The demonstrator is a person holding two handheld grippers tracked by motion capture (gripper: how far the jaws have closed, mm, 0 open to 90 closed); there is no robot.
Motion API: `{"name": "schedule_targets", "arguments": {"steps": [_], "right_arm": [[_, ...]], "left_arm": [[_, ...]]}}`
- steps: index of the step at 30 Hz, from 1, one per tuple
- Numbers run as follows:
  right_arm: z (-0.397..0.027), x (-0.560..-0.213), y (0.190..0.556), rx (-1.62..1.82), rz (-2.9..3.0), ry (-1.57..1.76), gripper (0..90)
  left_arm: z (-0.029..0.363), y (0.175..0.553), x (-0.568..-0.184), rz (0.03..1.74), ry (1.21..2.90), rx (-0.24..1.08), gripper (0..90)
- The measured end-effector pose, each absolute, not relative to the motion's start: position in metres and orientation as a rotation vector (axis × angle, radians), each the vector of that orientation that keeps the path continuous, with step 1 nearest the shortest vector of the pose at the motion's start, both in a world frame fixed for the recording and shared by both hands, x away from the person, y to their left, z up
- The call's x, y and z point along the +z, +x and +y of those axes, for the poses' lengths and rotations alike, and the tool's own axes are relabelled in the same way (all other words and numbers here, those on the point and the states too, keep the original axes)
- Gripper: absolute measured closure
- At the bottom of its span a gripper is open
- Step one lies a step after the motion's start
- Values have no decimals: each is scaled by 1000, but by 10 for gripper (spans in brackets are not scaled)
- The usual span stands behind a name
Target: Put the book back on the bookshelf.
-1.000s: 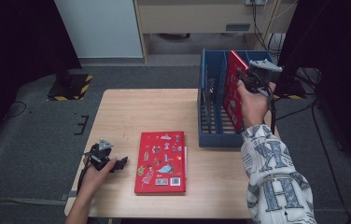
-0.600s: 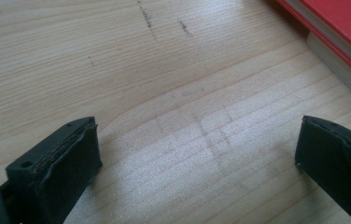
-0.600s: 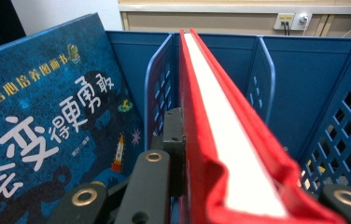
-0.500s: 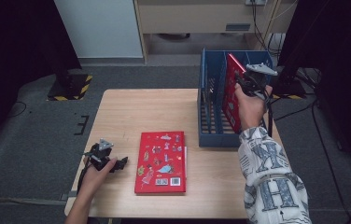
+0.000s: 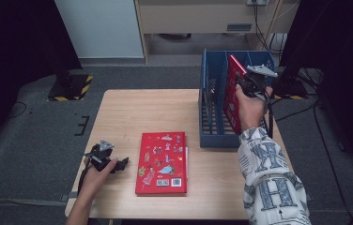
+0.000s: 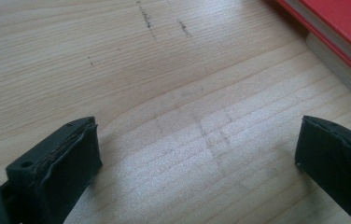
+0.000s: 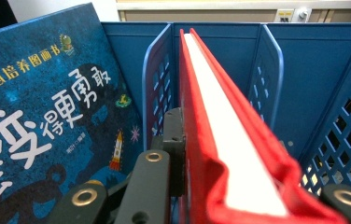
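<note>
Red book [image 5: 233, 93] clamped in my right tongs [image 5: 247, 84], halfway into the blue rack [image 5: 212, 136]. Next: lower it straight, release. Left tongs [image 5: 118, 164] idle, open on worktop [image 5: 141, 112].

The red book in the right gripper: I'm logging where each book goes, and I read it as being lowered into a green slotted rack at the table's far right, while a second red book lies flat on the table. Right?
Not quite: the rack is blue, not green, as the right gripper view shows. The rest holds: the right gripper is shut on the red book over the rack, and the second red book lies flat on the table.
</note>
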State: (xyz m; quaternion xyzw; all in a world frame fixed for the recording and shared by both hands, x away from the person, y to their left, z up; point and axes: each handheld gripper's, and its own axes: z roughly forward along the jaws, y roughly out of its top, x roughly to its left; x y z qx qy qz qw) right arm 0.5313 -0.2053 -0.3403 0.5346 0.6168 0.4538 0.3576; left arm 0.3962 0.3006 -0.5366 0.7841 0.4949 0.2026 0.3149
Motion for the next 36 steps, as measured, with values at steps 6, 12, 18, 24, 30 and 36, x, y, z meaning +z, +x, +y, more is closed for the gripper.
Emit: {"name": "schedule_targets", "arguments": {"steps": [6,12,18,24,30,36], "right_arm": [[-206,-340,533,1175,1582,1391,793],[-206,-341,533,1171,1577,1393,793],[-207,-342,534,1164,1577,1395,793],[-206,-346,536,1166,1573,1395,793],[-202,-350,538,1160,1580,1391,793],[-200,-356,543,1140,1585,1379,793]], "left_arm": [[301,396,-537,1304,2066,534,0],[301,396,-537,1304,2066,534,0],[301,396,-537,1303,2066,534,0],[301,396,-537,1302,2066,533,0],[300,396,-537,1301,2066,533,0],[300,396,-537,1300,2064,533,0]]}}
